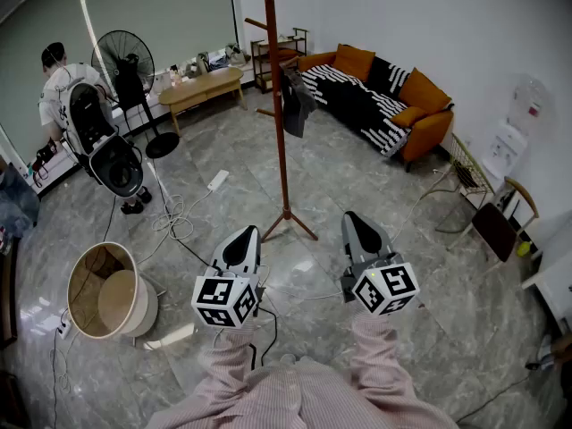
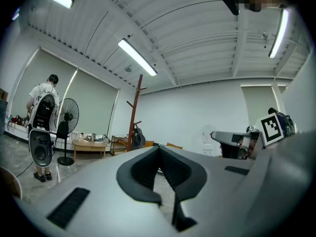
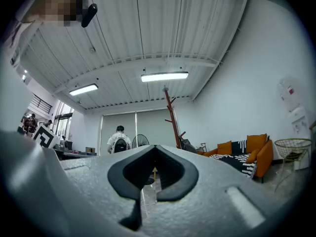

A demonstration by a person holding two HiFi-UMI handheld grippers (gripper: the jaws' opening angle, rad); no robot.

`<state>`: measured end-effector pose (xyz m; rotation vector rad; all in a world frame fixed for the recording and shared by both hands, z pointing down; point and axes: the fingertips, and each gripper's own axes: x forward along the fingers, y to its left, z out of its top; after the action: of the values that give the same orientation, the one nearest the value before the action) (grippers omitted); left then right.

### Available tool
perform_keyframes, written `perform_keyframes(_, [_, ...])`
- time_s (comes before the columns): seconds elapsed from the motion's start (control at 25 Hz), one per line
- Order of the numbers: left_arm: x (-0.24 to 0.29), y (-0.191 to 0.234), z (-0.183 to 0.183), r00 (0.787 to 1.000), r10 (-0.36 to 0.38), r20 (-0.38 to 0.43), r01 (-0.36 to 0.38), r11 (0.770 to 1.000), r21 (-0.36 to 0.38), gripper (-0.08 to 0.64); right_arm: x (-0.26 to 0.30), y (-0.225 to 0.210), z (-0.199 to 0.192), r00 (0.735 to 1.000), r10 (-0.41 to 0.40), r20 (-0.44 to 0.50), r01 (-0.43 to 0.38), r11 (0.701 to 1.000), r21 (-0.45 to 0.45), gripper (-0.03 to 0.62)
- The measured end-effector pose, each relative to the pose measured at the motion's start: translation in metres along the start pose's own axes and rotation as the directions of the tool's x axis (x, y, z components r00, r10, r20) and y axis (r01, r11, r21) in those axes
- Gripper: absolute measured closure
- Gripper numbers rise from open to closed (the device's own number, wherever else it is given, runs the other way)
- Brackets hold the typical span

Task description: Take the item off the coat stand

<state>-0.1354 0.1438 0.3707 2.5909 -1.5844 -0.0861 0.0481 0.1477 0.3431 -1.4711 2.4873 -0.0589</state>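
Nothing is done yet: the dark item (image 1: pixel 297 105) hangs on the stand (image 1: pixel 281 159) at twelve o'clock, well apart from both grippers. The left gripper (image 1: pixel 242 244) and right gripper (image 1: pixel 360 231) have jaws together, empty. Approach, grasp and lift-off remain.

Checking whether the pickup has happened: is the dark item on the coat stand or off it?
On it: the dark item hangs from a peg of the coat stand, well above the floor.
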Motion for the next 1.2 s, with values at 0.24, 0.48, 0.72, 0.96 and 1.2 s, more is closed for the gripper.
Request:
perform_keyframes(0.24, [-0.002, -0.003, 0.002, 1.0, 0.019, 0.002, -0.019, 1.0, -0.004, 0.558, -0.005, -0.008, 0.001, 1.0, -0.01, -0.007, 0.01, 1.0, 0.013, 0.588])
perform_keyframes(0.48, [-0.005, -0.009, -0.015, 0.999, 0.031, -0.013, -0.032, 0.999, -0.021, 0.558, -0.014, -0.023, -0.012, 0.999, -0.042, -0.001, 0.042, 0.997, 0.065, 0.588])
perform_keyframes(0.72, [0.005, -0.005, -0.02, 0.999, 0.045, -0.026, -0.047, 0.998, -0.044, 0.558, -0.007, -0.031, -0.023, 0.998, -0.039, -0.045, 0.042, 0.996, 0.073, 0.583])
perform_keyframes(0.96, [0.029, -0.001, -0.031, 0.998, 0.044, -0.045, -0.047, 0.997, -0.059, 0.558, 0.011, -0.047, -0.037, 0.997, -0.026, -0.074, 0.032, 0.996, 0.08, 0.566])
perform_keyframes(1.2, [0.07, 0.019, -0.04, 0.998, 0.051, -0.048, -0.054, 0.996, -0.073, 0.558, 0.047, -0.073, -0.055, 0.994, -0.027, -0.103, 0.035, 0.996, 0.078, 0.528])
